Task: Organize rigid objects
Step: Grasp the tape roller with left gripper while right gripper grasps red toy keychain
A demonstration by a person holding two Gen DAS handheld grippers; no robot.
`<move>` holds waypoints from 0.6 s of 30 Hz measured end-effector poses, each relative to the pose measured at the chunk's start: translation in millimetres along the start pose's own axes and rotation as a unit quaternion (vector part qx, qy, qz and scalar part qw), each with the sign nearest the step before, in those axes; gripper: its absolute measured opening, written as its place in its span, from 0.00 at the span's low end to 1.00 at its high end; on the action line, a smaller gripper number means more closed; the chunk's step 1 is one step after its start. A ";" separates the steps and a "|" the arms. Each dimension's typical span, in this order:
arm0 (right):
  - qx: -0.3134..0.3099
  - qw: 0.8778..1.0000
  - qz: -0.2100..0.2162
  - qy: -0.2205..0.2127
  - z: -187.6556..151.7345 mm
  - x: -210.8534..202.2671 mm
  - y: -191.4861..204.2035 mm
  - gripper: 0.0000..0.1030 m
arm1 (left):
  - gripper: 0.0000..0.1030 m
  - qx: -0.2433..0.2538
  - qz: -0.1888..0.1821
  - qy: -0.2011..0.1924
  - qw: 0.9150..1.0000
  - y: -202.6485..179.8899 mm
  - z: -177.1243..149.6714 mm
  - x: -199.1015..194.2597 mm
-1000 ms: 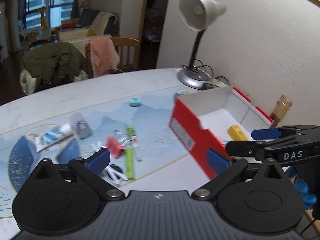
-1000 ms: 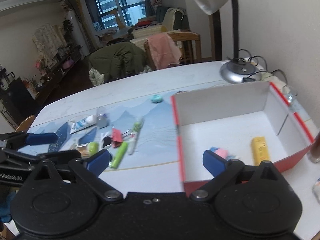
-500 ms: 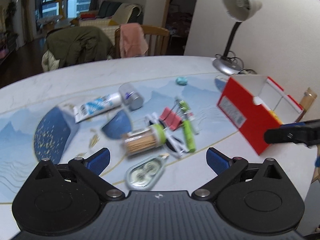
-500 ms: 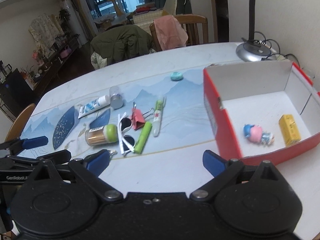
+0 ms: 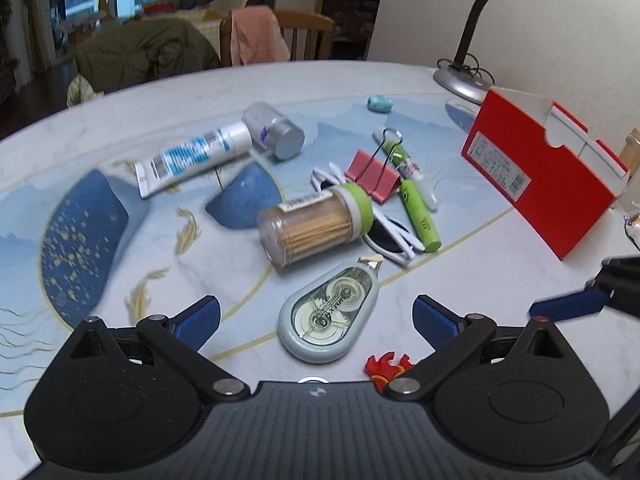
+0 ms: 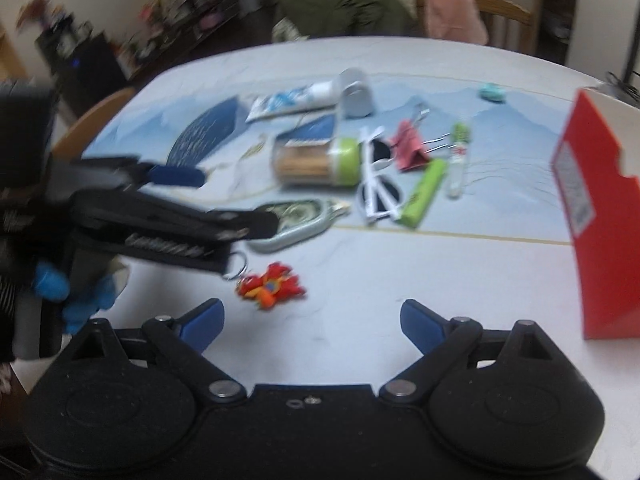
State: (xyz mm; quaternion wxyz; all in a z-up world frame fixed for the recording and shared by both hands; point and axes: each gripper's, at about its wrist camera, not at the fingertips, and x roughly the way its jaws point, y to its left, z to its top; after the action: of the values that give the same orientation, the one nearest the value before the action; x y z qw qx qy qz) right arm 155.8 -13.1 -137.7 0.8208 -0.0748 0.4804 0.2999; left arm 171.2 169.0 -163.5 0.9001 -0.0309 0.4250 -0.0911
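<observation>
A grey correction tape dispenser point(image 5: 330, 316) lies flat on the table between the wide-apart fingers of my left gripper point(image 5: 316, 322), which is open and does not touch it. A red keychain figure point(image 6: 270, 286) lies just ahead of my right gripper point(image 6: 312, 318), nearer its left finger. The right jaws are closing with nothing between them. The keychain point(image 5: 386, 364) also peeks out beside my left gripper's right finger. A toothpick jar point(image 5: 312, 226), white sunglasses point(image 5: 392, 236), a green marker point(image 5: 420, 216) and a pink binder clip point(image 5: 372, 176) lie beyond. The red box point(image 5: 536, 184) stands at right.
A toothpaste tube point(image 5: 192, 158), a small capped bottle point(image 5: 274, 136) and a teal object point(image 5: 380, 104) lie farther back. A desk lamp point(image 5: 464, 76) stands by the wall at the back right. Chairs with clothes line the far table edge. A gloved hand holds the left gripper point(image 6: 224, 200).
Both grippers have swung left from the red box to the loose items and sunk toward the table. The tape dispenser now lies between the left fingers, and the keychain has come into view.
</observation>
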 end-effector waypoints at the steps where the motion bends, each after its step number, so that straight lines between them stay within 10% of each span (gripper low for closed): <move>1: -0.007 1.000 0.002 0.004 -0.5 4.8 3.6 0.89 | 1.00 0.001 0.003 0.000 1.000 0.7 -0.4 3.4; 18: -0.098 0.995 0.004 0.024 4.5 58.9 30.8 0.61 | 0.87 0.028 -0.006 0.002 1.000 -1.3 -5.1 37.3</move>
State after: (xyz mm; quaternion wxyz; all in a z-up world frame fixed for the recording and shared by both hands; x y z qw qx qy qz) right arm 162.9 38.5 -179.3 0.7967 -0.1601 0.4683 0.3469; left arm 190.2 160.8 -194.9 0.8991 -0.0085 0.4240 -0.1086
